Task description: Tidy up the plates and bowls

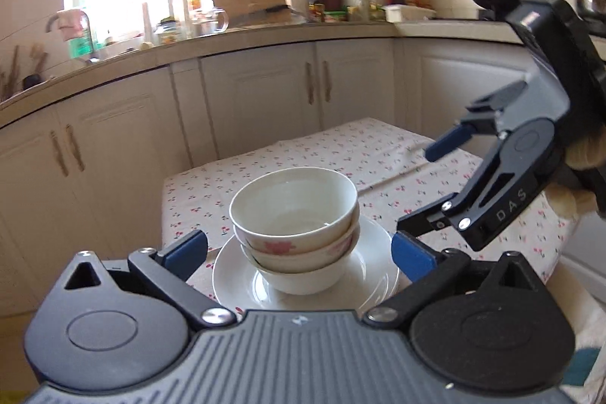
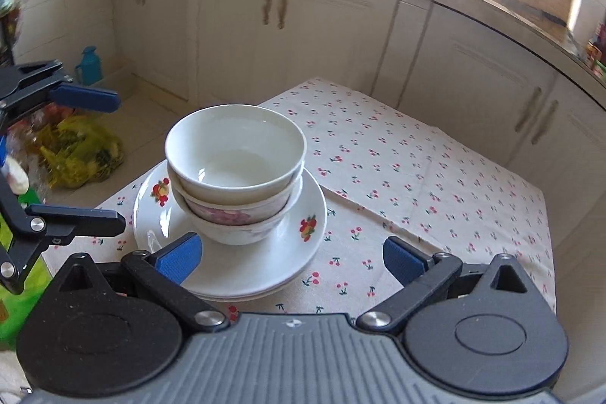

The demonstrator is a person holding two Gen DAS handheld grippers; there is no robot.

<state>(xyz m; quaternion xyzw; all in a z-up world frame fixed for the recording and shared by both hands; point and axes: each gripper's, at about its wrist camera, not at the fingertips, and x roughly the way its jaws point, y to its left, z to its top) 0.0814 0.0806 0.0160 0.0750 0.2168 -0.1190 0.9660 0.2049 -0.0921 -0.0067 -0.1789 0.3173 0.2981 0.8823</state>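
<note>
Bowls [image 2: 235,173], three nested with a plain white one on top, stand on stacked plates [image 2: 261,271] at the 9 o'clock corner of the cherry-print surface [image 2: 435,177]. The right tool [image 2: 291,258] hangs at 6 o'clock, its blue pads apart, holding nothing. The left tool [image 1: 299,247] is likewise spread wide and empty near the plates.

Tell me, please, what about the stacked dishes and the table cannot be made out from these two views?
- Plate count: the stacked plates show two rims in the right wrist view; the bowl stack and left tongs pad hide any more.
- Lowest bowl's pattern: covered by the bowls nested above in both views.
- Table's near edge: hidden behind the right tongs body.
- Left tongs body likewise hides the plates' front rim.
</note>
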